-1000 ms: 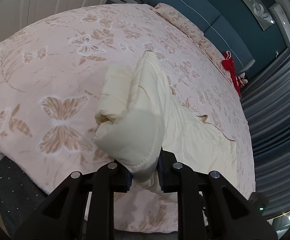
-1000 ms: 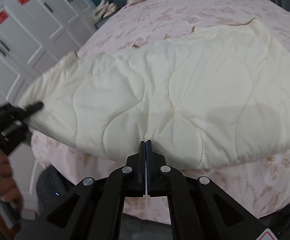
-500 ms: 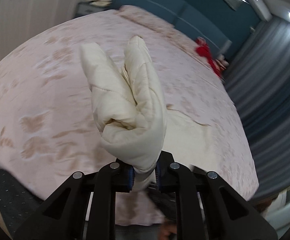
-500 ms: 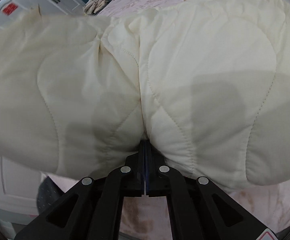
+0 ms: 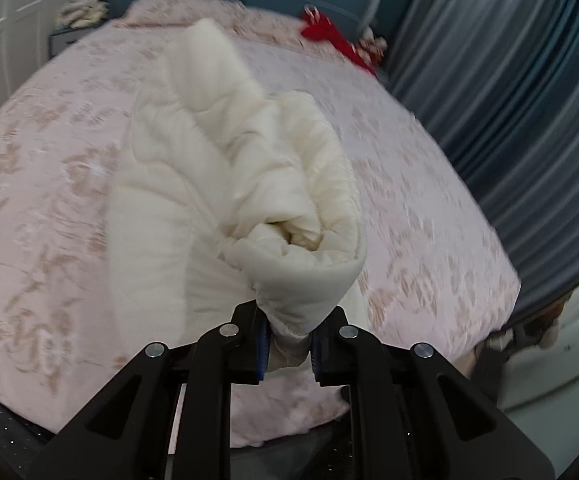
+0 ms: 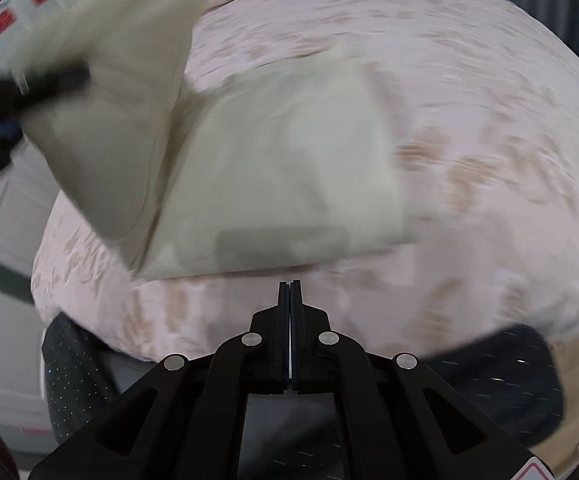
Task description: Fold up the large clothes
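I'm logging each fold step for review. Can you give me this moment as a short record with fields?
surface: bed with pink floral cover
item: cream quilted garment, partly lifted, rest lying on the bed
left gripper: jaws shut on a bunched edge of the garment
right gripper: jaws shut, empty, short of the garment's near edge
background: red cloth at the far end of the bed
image: motion blur
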